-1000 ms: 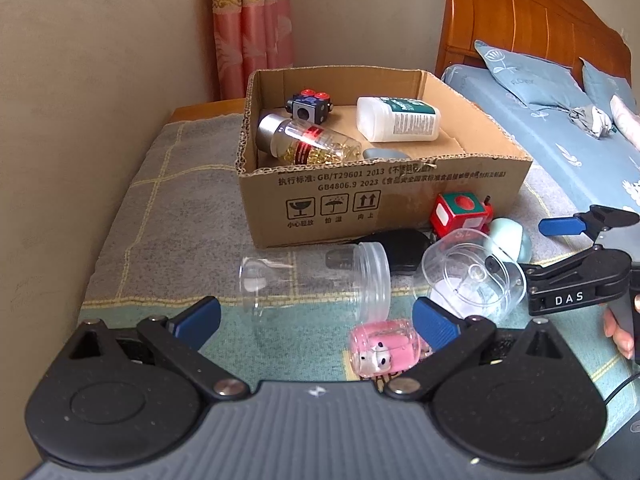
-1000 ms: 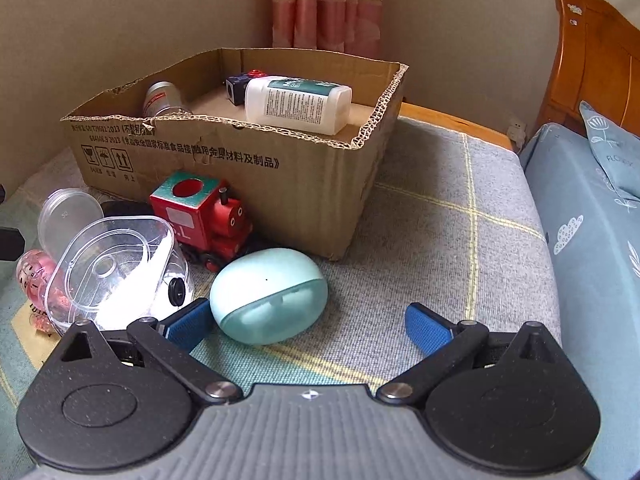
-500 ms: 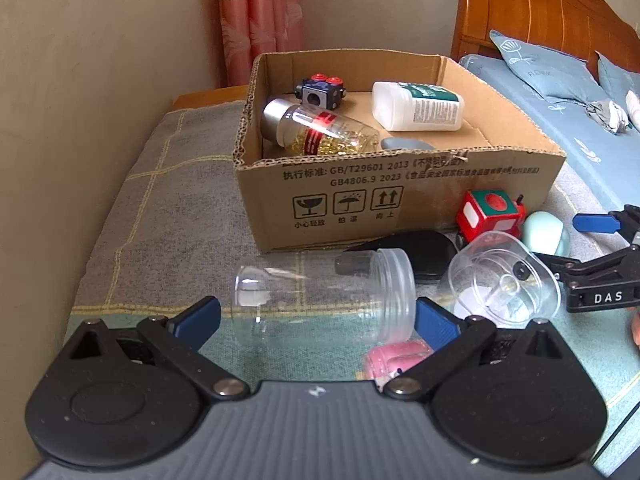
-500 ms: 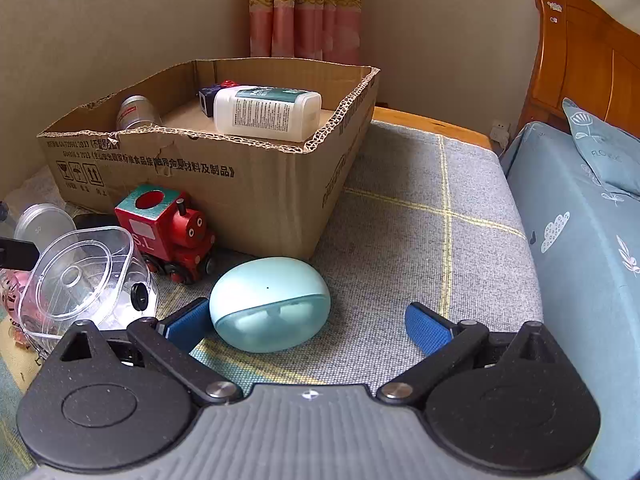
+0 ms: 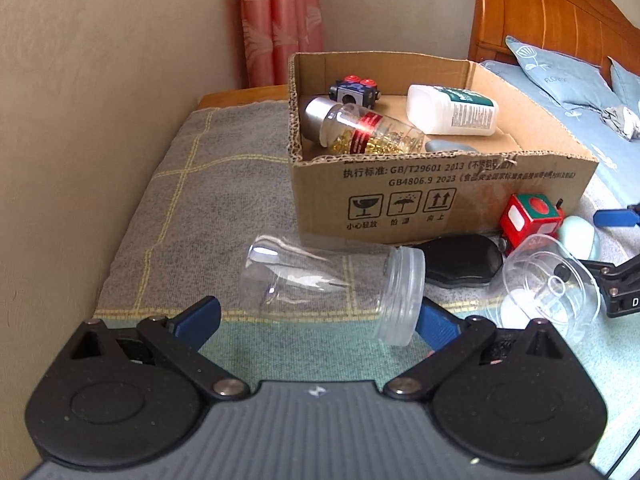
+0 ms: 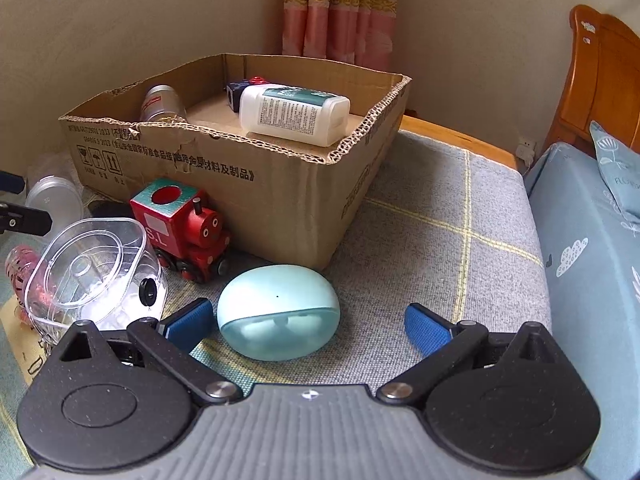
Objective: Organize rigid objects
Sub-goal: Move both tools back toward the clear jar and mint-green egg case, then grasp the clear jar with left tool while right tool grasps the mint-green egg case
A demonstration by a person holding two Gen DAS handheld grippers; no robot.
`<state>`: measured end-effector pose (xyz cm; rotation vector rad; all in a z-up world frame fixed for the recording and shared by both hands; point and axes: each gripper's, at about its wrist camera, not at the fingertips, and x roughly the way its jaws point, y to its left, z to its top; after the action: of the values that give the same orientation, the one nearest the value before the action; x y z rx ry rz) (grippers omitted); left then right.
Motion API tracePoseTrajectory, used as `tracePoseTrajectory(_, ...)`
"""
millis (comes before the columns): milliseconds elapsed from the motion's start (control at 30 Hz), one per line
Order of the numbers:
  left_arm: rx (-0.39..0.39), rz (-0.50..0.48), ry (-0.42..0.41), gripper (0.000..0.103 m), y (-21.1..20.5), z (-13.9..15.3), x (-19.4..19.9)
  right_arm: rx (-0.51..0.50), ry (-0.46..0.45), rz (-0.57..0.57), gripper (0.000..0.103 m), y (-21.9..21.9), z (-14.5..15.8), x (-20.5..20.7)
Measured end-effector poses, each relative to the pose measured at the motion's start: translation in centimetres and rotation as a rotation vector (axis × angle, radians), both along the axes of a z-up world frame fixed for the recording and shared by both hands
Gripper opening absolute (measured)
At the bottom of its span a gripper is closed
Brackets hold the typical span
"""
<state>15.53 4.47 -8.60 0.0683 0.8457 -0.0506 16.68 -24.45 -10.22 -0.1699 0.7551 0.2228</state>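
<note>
An open brown cardboard box (image 5: 440,196) printed with black Chinese lettering sits on the counter, on a grey woven cloth with yellow grid lines (image 5: 208,208). Inside the box lie a clear bottle of golden capsules with a silver cap and red band (image 5: 362,130), a white plastic bottle with a green label (image 5: 452,110) on its side, and a small dark-blue block with red studs (image 5: 354,89) toward the box's far wall.

Just in front of the box's near wall, a clear empty plastic jar with a threaded mouth (image 5: 332,284) lies on its side. The left gripper (image 5: 316,322) is right behind it with its jaws spread wide, the blue pads to either side of the jar and not closed on it. Beside the jar's mouth, still close to the box front, rests a flat black oval case (image 5: 462,264).

Near the box's front corner stands a red wooden toy locomotive with a green top (image 6: 180,228), touching or almost touching the cardboard. Next to it, farther from the box, lies a transparent hard-plastic container with a round inner hub (image 6: 96,276). A pale mint-green egg-shaped case (image 6: 278,314) lies just out from that same corner, between the wide-open jaws of the right gripper (image 6: 308,326), whose pads are not pressing on it; the left pad sits just beside the case.
</note>
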Motion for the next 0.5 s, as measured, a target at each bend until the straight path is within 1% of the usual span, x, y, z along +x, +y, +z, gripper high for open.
tracePoseTrajectory(33, 0.006, -0.009, -0.005, 0.102, -0.1, 0.0, 0.1, -0.006, -0.001, 0.016, 0.102, 0.2, 0.1, 0.0)
tracePoseTrajectory(133, 0.014, -0.034, -0.015, 0.102, -0.1, 0.0, 0.5, -0.014, -0.001, 0.063, 0.095, 0.6, 0.4, 0.0)
tracePoseTrajectory(167, 0.017, -0.042, -0.021, 0.102, -0.2, 0.0, 0.5, -0.012, 0.002, 0.077, 0.091, 0.7, 0.5, 0.0)
tracePoseTrajectory(200, 0.022, -0.051, -0.025, 0.101, -0.2, 0.1, 0.6, -0.01, 0.006, 0.086, 0.087, 0.8, 0.7, 0.1)
tracePoseTrajectory(267, 0.034, -0.075, -0.038, 0.101, -0.4, 0.2, 0.7, -0.011, 0.012, 0.099, 0.085, 0.9, 0.8, 0.1)
tracePoseTrajectory(367, 0.054, -0.102, -0.054, 0.101, -0.6, 0.4, 0.8, 0.009, 0.025, 0.111, 0.078, 0.8, 1.0, 0.0)
tracePoseTrajectory(433, 0.052, -0.118, -0.047, 0.098, -0.7, 0.4, 1.0, 0.014, 0.029, 0.107, 0.074, 0.8, 1.1, -0.1)
tracePoseTrajectory(467, 0.048, -0.125, -0.041, 0.097, -0.7, 0.3, 1.1, 0.011, 0.028, 0.105, 0.07, 0.9, 1.1, -0.1)
tracePoseTrajectory(500, 0.042, -0.131, -0.038, 0.094, -0.6, 0.3, 1.1, 0.008, 0.029, 0.103, 0.066, 1.0, 1.2, -0.1)
